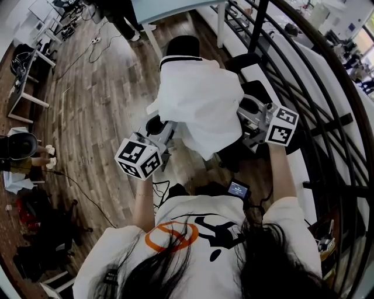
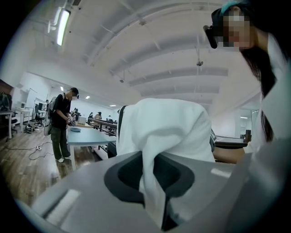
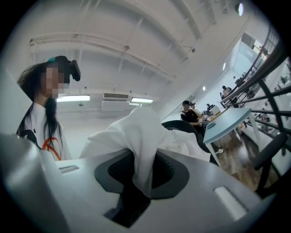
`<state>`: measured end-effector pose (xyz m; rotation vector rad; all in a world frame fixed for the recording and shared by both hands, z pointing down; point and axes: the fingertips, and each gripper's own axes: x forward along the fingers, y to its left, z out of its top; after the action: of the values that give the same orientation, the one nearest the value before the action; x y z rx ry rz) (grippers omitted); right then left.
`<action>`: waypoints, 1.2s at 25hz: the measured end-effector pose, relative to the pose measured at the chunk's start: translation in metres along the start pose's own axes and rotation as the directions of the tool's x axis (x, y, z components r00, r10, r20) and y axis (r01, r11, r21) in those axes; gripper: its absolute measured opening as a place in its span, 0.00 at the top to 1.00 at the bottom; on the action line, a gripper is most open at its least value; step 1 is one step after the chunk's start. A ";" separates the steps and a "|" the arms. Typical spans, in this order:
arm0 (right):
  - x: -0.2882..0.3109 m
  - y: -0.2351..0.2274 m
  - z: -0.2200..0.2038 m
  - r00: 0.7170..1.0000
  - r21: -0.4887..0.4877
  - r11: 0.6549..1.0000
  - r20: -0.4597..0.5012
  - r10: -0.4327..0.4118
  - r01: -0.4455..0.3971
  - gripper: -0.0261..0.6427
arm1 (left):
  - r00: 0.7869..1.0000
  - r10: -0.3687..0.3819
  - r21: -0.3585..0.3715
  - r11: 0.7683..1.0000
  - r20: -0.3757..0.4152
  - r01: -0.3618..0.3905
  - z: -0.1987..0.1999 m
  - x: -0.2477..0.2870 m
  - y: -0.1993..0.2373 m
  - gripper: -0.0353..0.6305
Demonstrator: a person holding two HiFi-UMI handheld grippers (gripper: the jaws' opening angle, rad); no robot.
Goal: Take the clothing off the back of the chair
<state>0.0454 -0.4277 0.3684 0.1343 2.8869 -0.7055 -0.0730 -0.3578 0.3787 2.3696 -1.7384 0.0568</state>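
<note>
One white garment (image 1: 201,99), one black office chair (image 1: 182,45), two grippers.

The garment is draped over the chair back and covers most of it. Only the headrest shows above the garment's top edge. A single dark band runs across the cloth near that top edge.

In the head view the left gripper (image 1: 159,127) is at the left edge of the chair back and the right gripper (image 1: 242,114) is at the right edge, with the chair between them. We count two marker cubes, one per gripper: left cube (image 1: 139,157) and right cube (image 1: 282,125).

In the left gripper view the left gripper's (image 2: 154,200) jaws are clamped on one fold of the garment (image 2: 168,132). The fold runs down into the slot between them.

The right gripper view shows the same thing. The right gripper (image 3: 136,182) is pinched on one fold of the garment (image 3: 132,136), and the rest of the cloth bunches up above the jaws. The chair's dark back (image 3: 182,129) shows just behind the cloth.

Surroundings:
- One light blue table (image 1: 169,9) beyond the chair.
- One standing person (image 2: 61,123) at the table's near end in the left gripper view.
- One black curved railing (image 1: 315,87) along the right side.
- Wood plank floor (image 1: 99,99) with cables on it.
</note>
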 end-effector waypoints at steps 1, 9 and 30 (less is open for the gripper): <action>0.001 0.002 0.005 1.000 -0.001 1.000 0.019 -0.018 0.018 0.80 | 1.000 0.008 -0.005 1.000 0.004 -0.008 0.000 -0.001 0.000 0.86; 0.003 0.042 0.055 0.987 -0.062 0.995 0.141 -0.072 0.082 0.81 | 0.993 0.022 -0.052 0.999 0.117 -0.016 0.029 -0.028 -0.003 0.86; 0.083 0.158 0.081 0.962 -0.353 0.901 0.189 -0.197 0.253 0.81 | 0.947 -0.117 -0.061 0.988 0.299 0.141 0.096 -0.109 0.024 0.86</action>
<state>-0.0044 -0.3217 0.2118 -0.2949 2.8516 -0.1695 -0.1380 -0.2798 0.2717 2.5274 -1.6595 -0.3999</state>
